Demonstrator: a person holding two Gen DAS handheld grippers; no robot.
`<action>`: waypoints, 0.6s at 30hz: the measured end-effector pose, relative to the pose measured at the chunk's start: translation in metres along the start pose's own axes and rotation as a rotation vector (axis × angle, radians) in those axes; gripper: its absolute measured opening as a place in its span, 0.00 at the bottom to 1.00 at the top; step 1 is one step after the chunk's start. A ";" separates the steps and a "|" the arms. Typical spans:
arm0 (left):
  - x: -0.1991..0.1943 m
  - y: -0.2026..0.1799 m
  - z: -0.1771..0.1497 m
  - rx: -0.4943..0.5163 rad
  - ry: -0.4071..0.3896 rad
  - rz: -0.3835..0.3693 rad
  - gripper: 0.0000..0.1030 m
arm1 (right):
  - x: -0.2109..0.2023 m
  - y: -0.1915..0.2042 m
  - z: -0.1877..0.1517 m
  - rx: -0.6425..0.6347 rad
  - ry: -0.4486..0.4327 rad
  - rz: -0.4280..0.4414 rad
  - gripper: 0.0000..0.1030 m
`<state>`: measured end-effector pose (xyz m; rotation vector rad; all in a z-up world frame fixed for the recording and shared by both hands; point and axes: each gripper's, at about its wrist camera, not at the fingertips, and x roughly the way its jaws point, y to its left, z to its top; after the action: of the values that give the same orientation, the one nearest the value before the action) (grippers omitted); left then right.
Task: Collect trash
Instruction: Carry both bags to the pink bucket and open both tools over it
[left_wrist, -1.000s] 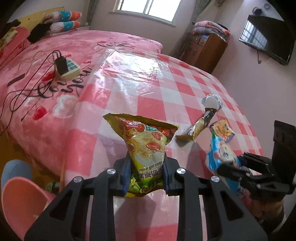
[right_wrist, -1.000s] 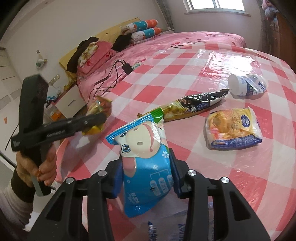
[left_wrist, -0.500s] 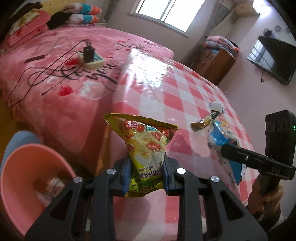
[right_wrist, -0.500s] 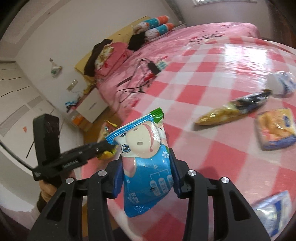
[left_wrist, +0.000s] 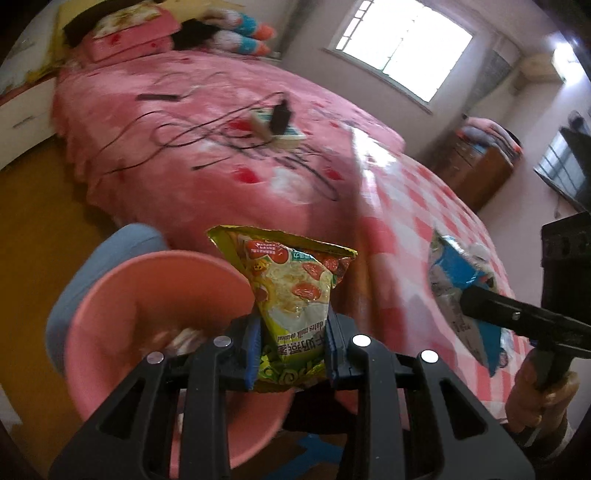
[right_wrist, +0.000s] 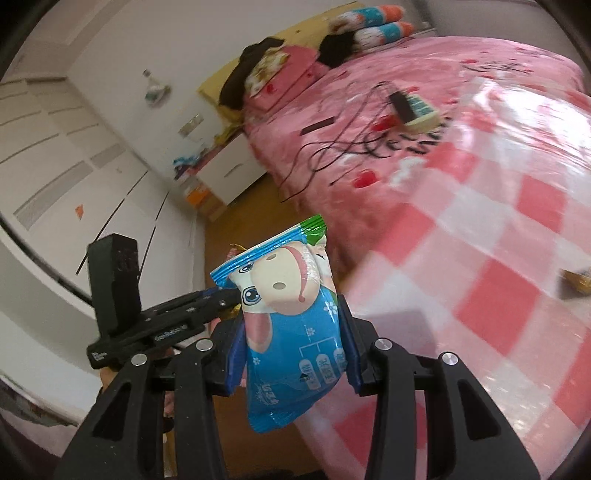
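My left gripper (left_wrist: 293, 347) is shut on a yellow-green snack bag (left_wrist: 291, 295) and holds it upright over the near rim of a pink bin (left_wrist: 147, 295) that stands on the floor beside the table. Some trash lies blurred inside the bin. My right gripper (right_wrist: 290, 354) is shut on a blue cow-print wrapper (right_wrist: 288, 339) and holds it past the table's left edge. In the left wrist view the right gripper (left_wrist: 517, 317) with the blue wrapper (left_wrist: 454, 280) is at the right. In the right wrist view the left gripper (right_wrist: 207, 306) is at the left.
The pink-checked table (right_wrist: 498, 277) lies to the right, with a gold wrapper (right_wrist: 578, 282) at its far right. A pink bed (left_wrist: 207, 147) with a power strip (left_wrist: 277, 125) and cables lies behind. A blue stool (left_wrist: 110, 254) stands by the bin. White drawers (right_wrist: 229, 177) stand by the wall.
Both grippers have swung left off the table with their wrappers. The left gripper now holds its bag over the pink bin, which looks larger and closer. The table trash has left view.
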<state>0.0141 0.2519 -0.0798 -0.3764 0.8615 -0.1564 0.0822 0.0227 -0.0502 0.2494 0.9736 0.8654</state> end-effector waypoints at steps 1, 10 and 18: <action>-0.001 0.011 -0.002 -0.024 0.001 0.017 0.28 | 0.009 0.009 0.003 -0.016 0.011 0.009 0.43; -0.005 0.067 -0.017 -0.173 0.014 0.155 0.68 | 0.066 0.048 0.011 -0.028 0.068 0.051 0.65; -0.012 0.081 -0.017 -0.200 -0.028 0.199 0.78 | 0.045 0.049 -0.002 -0.064 0.025 -0.082 0.78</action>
<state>-0.0084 0.3255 -0.1128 -0.4759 0.8842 0.1202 0.0665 0.0876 -0.0526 0.1432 0.9716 0.8243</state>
